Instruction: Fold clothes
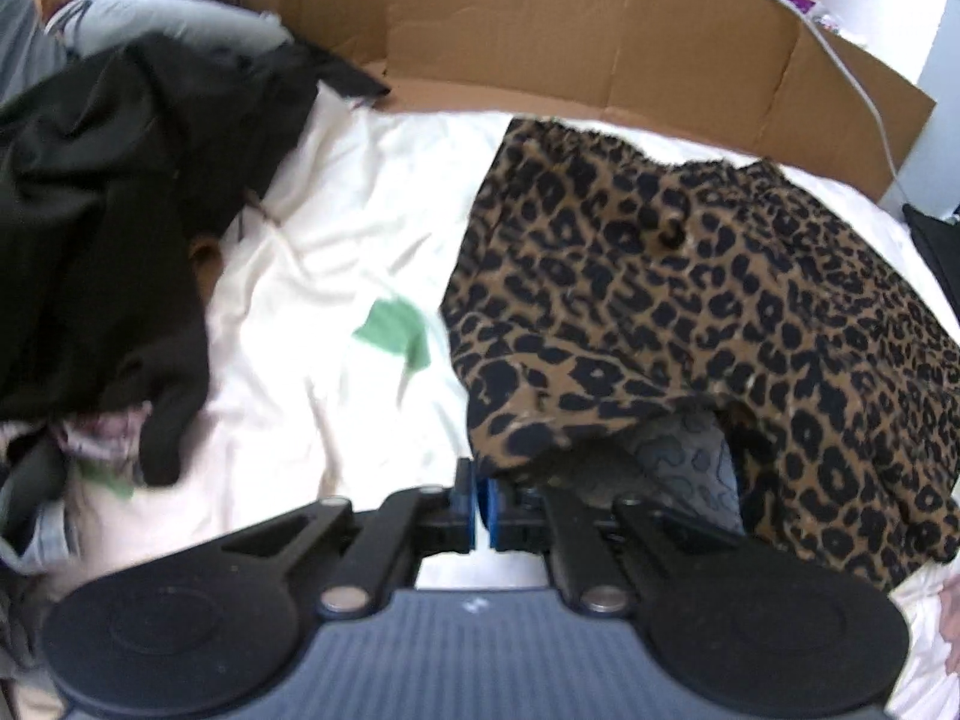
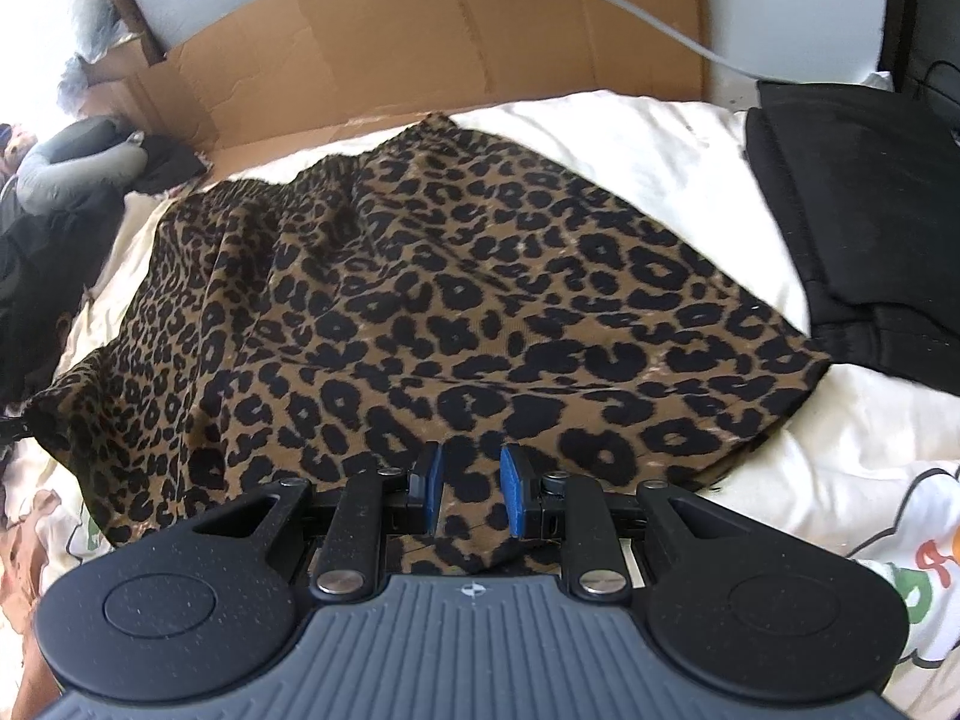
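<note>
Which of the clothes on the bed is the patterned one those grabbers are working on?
The leopard-print garment, brown with black spots, spread on the white sheet. The black heap and the folded black piece are plain. The right gripper straddles its near edge.

Skirt (image 2: 456, 300) on bedsheet (image 1: 336, 228), clothes pile (image 1: 108, 228) left, cardboard (image 1: 540, 30) behind

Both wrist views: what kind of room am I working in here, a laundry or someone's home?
Most likely a bedroom at home: the leopard-print garment is spread on a cream bedsheet, a heap of dark clothes lies alongside, and flattened cardboard leans at the bed's far edge.
</note>
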`<state>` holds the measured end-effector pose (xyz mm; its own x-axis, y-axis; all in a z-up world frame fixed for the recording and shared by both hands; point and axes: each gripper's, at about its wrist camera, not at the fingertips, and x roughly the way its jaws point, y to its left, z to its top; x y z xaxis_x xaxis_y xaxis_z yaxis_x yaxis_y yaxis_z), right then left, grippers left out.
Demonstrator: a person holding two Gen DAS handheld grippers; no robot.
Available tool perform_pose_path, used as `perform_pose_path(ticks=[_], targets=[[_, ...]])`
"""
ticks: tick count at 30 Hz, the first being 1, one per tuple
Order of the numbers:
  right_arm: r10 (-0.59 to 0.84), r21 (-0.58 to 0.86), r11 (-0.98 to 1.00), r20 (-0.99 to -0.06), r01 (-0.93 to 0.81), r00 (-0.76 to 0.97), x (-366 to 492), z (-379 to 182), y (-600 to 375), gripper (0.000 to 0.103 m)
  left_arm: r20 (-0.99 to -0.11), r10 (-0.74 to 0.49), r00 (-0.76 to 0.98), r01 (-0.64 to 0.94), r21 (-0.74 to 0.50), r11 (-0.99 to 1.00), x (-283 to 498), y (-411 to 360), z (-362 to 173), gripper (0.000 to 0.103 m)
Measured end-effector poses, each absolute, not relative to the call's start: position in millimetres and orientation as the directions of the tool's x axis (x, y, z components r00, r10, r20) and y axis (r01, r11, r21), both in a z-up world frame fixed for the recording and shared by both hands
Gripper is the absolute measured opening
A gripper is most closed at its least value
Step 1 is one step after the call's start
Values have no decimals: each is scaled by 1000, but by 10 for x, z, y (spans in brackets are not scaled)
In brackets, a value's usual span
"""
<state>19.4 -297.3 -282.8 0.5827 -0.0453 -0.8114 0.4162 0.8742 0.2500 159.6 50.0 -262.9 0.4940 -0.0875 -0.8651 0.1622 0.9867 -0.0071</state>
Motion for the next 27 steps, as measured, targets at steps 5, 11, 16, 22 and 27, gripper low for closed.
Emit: perform_pose_path(ticks=[5,11,16,22,27], targets=[[-33,244,881,-824,406,566,245,-2884,-2894,22,-881,-85,466,120,-33,992,1564,694,-2727,7],[-29,240,881,-833,408,553,259,-2922,-2860,23,-887,-99,451,70,-75,995,1520,934,-2832,1],[-31,236,881,-835,410,549,260,-2918,-2868,24,-877,-96,472,85,-64,994,1460,976,-2764,1],[-47,214,877,-852,431,521,250,-2990,-2930,33,-861,-72,503,92,-29,995,1354,1035,-2577,1],[-70,194,859,-872,474,484,208,-3067,-3029,33,-876,-46,480,68,-16,998,1371,1136,-2599,1]])
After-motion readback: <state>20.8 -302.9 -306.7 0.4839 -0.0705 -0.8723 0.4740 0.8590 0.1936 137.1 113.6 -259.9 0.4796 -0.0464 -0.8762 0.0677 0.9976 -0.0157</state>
